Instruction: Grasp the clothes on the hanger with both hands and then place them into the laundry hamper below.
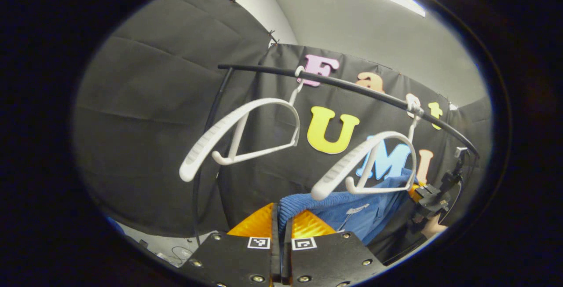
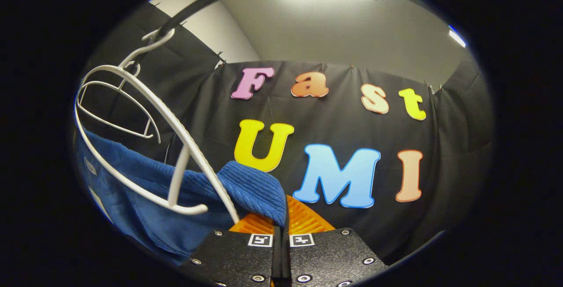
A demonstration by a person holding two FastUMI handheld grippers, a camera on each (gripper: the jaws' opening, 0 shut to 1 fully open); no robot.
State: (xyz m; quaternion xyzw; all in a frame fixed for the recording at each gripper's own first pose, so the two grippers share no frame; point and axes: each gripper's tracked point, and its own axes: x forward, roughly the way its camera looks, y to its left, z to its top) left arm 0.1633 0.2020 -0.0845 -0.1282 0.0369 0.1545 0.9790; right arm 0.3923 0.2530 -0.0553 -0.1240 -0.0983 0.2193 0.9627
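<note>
The blue garment (image 1: 352, 210) is a soft knitted piece, ribbed along its edge, and it hangs slack between your two grippers, below the nearer white hanger (image 1: 365, 163) and apparently clear of it. In the right gripper view the same cloth (image 2: 184, 190) sags down to the left behind the hanger's arms (image 2: 145, 146). Expect it to be light and floppy: it will drape, stretch and swing, and it won't slip much on the ribbing, but a thin pinch of edge can pull out if you tug.

Your left gripper (image 1: 281, 229) has its fingers closed almost together on a fold of the ribbed edge. Your right gripper (image 2: 281, 227) is closed the same way, with the blue edge caught between its fingers. In the left gripper view you can see that other gripper (image 1: 433, 199) far to the right, at the garment's far end, with a hand behind it. Both holds look like narrow bites near the rim, so keep them firm.

A second, bare hanger (image 1: 239, 135) hangs further left on the black rail (image 1: 352, 86). The hamper lies below, where these views don't reach, so I judge the next move is to lower both ends together, keeping the cloth off the hanger arms.
</note>
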